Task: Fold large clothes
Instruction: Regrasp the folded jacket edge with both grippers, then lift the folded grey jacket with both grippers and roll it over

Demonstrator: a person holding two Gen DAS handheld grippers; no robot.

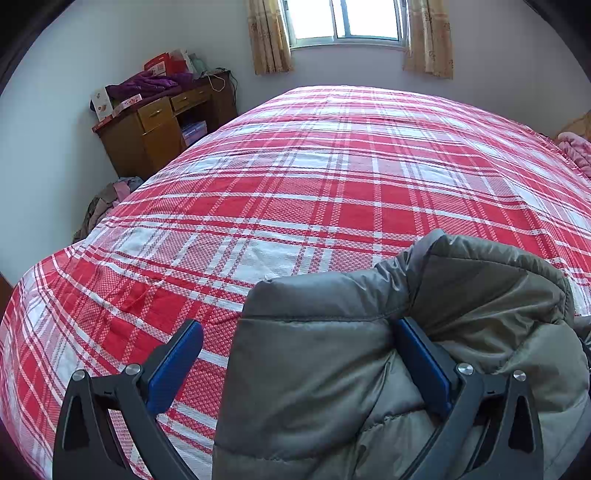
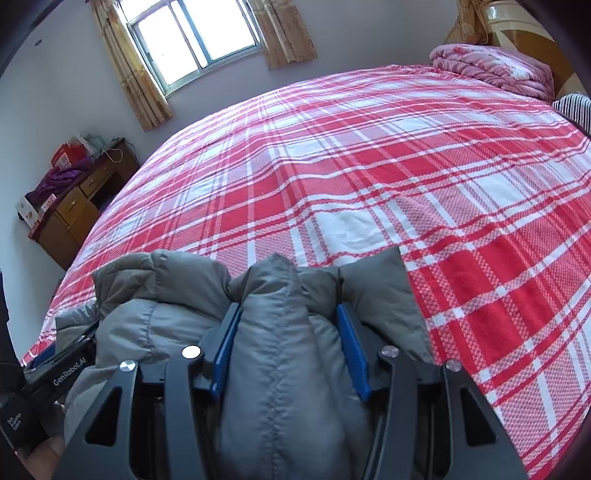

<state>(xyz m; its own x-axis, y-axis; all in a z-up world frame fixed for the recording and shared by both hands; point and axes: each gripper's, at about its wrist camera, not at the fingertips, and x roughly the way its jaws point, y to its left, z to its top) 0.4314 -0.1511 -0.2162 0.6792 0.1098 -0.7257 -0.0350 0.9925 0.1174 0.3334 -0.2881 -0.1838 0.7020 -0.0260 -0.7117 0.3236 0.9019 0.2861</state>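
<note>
Grey padded jacket (image 2: 280, 354): bunched at lower frame on red plaid bed (image 2: 369, 177). Right gripper (image 2: 291, 343): pads clamped on jacket fold. Left gripper (image 1: 299, 365): jaws wide, jacket edge between, left pad clear.

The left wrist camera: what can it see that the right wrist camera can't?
Only the left wrist view shows a heap of clothes on the floor beside the bed. Only the right wrist view shows the whole folded pink quilt, a striped cloth and the other hand-held gripper's black body. Both show the grey puffy jacket, the red checked bedsheet, the window and the wooden desk.
</note>
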